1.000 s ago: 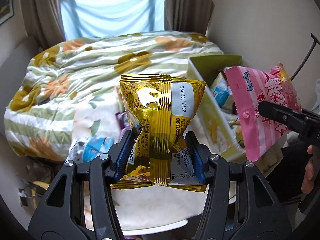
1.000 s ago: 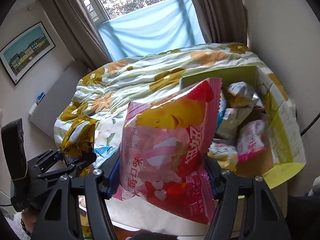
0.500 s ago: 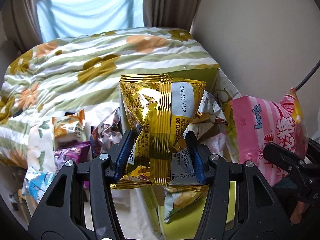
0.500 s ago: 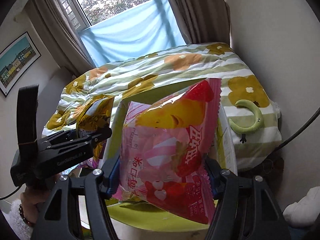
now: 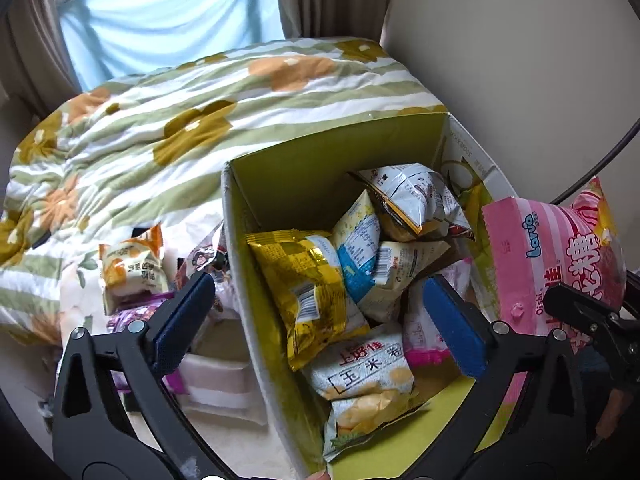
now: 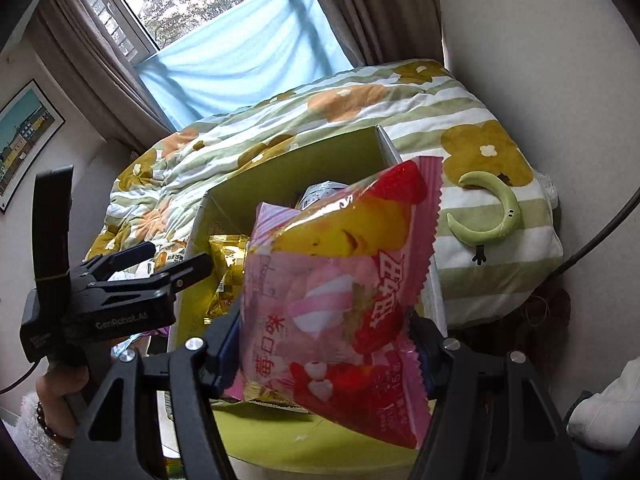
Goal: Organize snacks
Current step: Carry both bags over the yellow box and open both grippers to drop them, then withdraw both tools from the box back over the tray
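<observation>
A green-lined cardboard box [image 5: 304,160] holds several snack bags. The gold bag [image 5: 308,280] lies inside it on top of the others. My left gripper [image 5: 316,316] is open and empty, straddling the box's left wall above the gold bag; it also shows in the right wrist view [image 6: 176,264]. My right gripper [image 6: 328,352] is shut on a pink strawberry marshmallow bag [image 6: 340,288], held above the box's near right side. The pink bag also shows in the left wrist view [image 5: 556,264].
The box [image 6: 288,168] sits on a bed with a green striped floral quilt [image 5: 160,120]. Loose snack packs [image 5: 132,272] lie left of the box. A green crescent toy [image 6: 496,216] lies on the quilt to the right. A wall stands right of the bed.
My left gripper moved right over the box, opened, and let the gold bag drop in. My right gripper with the pink bag moved closer above the box.
</observation>
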Demonstrator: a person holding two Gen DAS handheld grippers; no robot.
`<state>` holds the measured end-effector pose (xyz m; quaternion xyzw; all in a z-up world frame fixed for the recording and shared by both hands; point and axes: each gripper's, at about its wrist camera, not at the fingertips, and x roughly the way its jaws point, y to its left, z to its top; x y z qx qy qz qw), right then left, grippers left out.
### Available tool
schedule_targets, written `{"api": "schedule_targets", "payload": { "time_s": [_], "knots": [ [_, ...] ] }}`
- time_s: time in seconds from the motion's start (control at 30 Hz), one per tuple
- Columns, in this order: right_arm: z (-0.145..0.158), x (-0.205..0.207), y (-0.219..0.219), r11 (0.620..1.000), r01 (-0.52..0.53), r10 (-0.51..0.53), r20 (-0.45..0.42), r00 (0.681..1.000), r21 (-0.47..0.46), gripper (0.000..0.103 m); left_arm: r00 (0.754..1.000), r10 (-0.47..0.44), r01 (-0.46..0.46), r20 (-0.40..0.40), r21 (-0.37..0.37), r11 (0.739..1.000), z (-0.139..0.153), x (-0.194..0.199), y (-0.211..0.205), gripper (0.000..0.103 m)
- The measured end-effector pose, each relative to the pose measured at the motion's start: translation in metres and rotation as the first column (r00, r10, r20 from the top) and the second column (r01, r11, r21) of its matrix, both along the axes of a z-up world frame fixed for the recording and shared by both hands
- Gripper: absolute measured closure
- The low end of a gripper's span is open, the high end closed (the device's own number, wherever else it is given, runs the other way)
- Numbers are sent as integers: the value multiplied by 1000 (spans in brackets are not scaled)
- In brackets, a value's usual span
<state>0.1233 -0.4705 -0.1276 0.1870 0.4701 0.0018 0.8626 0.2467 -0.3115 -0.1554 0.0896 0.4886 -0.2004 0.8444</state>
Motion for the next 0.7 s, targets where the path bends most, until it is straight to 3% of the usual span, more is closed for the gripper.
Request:
{"api": "schedule_targets", "payload": {
  "time_s": [0.3,0.5,0.53,0.57,0.6,0.63,0.7],
  "knots": [
    [0,4,13,998,-60,60,-5,998,-37,39,999,41,-41,9,-7,999,16,-27,40,0],
    [-17,8,30,990,-127,124,-60,990,-60,38,998,65,-65,-10,-13,998,15,-35,51,0],
    [-20,8,32,989,-131,126,-69,990,-69,32,998,66,-66,-12,-10,998,15,-36,52,0],
    [-22,7,33,988,-130,124,-74,990,-79,15,998,67,-67,-13,-5,998,13,-38,52,0],
    [-24,5,33,988,-126,119,-74,990,-88,6,998,68,-68,-13,1,998,11,-41,52,0],
    [-26,2,32,988,-123,117,-68,991,-91,0,997,69,-69,-15,5,998,9,-43,53,0],
    [-27,-5,30,990,-113,109,-49,993,-85,0,997,73,-72,-23,10,997,5,-48,54,0]
  ]
}}
